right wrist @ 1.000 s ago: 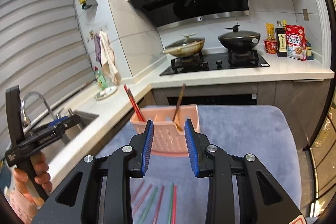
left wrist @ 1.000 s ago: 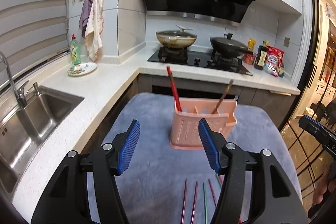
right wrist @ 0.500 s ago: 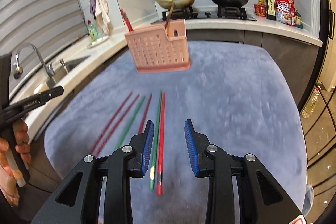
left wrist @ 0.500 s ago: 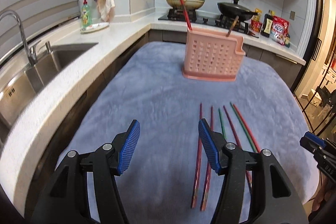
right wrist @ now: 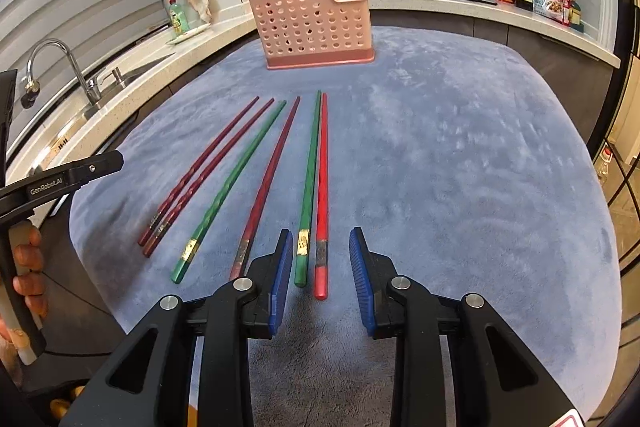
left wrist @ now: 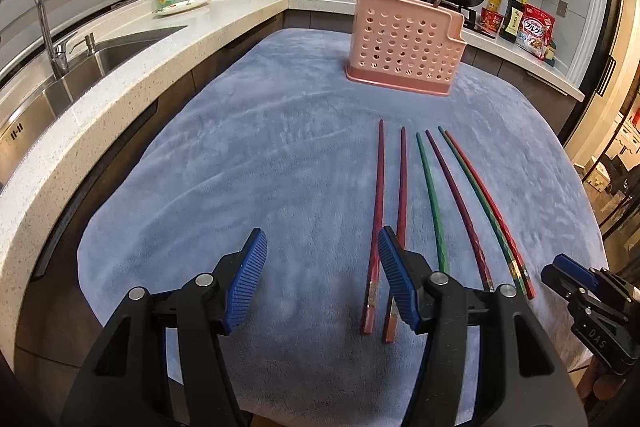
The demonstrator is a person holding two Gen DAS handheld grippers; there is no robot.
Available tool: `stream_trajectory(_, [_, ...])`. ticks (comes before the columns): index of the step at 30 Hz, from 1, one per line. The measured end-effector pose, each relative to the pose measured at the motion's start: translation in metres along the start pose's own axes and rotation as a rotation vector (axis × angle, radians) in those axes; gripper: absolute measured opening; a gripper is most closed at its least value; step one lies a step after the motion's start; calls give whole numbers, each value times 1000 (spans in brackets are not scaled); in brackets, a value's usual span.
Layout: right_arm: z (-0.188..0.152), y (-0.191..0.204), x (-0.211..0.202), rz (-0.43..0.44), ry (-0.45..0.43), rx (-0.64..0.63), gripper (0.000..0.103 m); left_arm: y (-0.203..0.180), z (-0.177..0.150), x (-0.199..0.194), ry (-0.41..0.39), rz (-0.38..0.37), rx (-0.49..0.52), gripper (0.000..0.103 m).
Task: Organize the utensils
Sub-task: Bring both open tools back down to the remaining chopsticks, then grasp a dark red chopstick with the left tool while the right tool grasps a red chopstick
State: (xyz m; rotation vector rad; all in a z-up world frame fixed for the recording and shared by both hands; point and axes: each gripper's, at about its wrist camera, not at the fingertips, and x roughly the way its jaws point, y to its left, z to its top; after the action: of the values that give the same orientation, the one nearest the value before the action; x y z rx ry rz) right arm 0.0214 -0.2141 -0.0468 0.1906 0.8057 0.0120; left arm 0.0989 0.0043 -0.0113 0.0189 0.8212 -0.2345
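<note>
My left gripper (left wrist: 320, 251) hangs released above the cloth. My right gripper (right wrist: 318, 251) is closing, empty, over the green chopstick (right wrist: 310, 179) and red chopstick (right wrist: 322, 187)

Two wrist fisheye views look forward and steeply down from close above a blue cloth (left wrist: 248, 163). The left view sits left of the chopsticks (left wrist: 434, 203), the right view at their right end. Both share the chopsticks, pink holder (right wrist: 316, 27) and stove counter (right wrist: 452, 7).
</note>
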Motion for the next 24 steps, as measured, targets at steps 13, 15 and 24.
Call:
stream_trajectory(13, [-14,-3,21,-16,63,-7,12,-2,-20,13,62,-7,5,55])
stream_trajectory(15, [-15,-5,21,-13,62,-2,11,-3,-22,14,66,-10,10,55])
stream_trajectory(24, [-14,-6,25,-14,60,0,8,-9,-30,21,92,-28,18,55])
